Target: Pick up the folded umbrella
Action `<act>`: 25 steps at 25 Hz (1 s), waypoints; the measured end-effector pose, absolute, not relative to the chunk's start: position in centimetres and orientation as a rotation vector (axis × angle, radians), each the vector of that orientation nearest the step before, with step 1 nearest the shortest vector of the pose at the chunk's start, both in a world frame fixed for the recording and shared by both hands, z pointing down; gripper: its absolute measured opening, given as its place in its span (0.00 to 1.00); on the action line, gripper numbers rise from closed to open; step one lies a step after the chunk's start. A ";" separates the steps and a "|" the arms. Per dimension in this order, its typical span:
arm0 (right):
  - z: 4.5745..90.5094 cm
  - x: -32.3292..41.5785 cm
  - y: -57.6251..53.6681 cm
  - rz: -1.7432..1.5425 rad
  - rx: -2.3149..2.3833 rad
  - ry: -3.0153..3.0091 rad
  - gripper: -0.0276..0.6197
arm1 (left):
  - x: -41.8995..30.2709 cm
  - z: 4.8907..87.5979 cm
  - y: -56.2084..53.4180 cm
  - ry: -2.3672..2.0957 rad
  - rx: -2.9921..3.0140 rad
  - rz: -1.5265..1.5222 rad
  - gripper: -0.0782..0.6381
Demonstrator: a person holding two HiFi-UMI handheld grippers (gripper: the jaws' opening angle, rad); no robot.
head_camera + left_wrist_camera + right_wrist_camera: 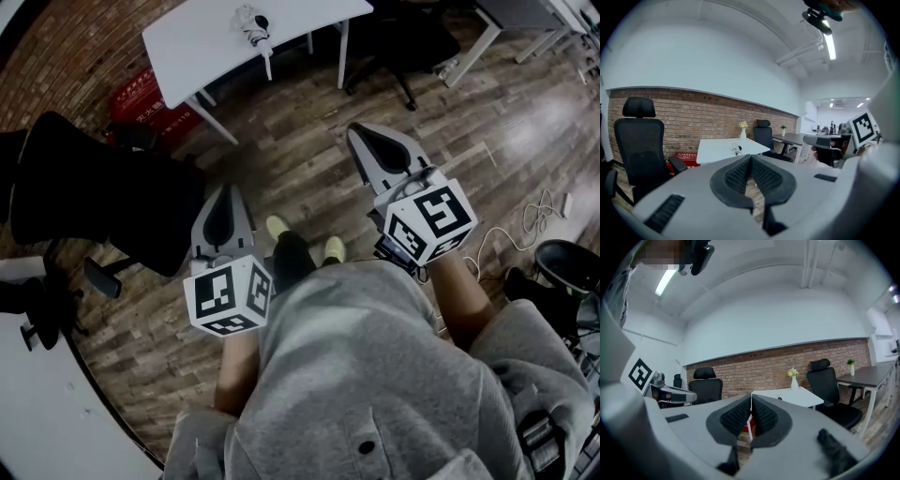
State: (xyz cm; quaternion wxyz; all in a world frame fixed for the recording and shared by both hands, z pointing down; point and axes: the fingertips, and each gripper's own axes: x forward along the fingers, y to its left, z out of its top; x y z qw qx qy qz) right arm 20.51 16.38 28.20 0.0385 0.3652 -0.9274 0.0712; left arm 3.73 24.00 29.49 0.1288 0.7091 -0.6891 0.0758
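Observation:
A small black-and-white bundle (253,22), apparently the folded umbrella, lies on the white table (216,47) far ahead of me. It also shows in the left gripper view (737,150), small, on the tabletop. My left gripper (226,191) is held at waist height with its jaws together and nothing between them (751,158). A little higher and further forward, my right gripper (360,132) is also shut and empty (751,397). Both point roughly toward the table, well short of it.
A black office chair (94,192) stands close on the left, with a red crate (150,105) beyond it by the brick wall. A second black chair (403,37) sits behind the table. Cables (534,225) trail over the wood floor at right. A vase of flowers (743,131) stands on the table.

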 end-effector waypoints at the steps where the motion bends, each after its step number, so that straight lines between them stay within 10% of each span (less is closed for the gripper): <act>1: 28.3 20.5 16.4 0.223 1.114 -2.852 0.08 | 3.8 29.6 24.0 -2.000 2.062 0.223 0.13; 25: 29.9 16.9 11.7 0.248 1.083 -2.819 0.08 | 1.3 31.3 18.4 -1.947 2.065 0.261 0.13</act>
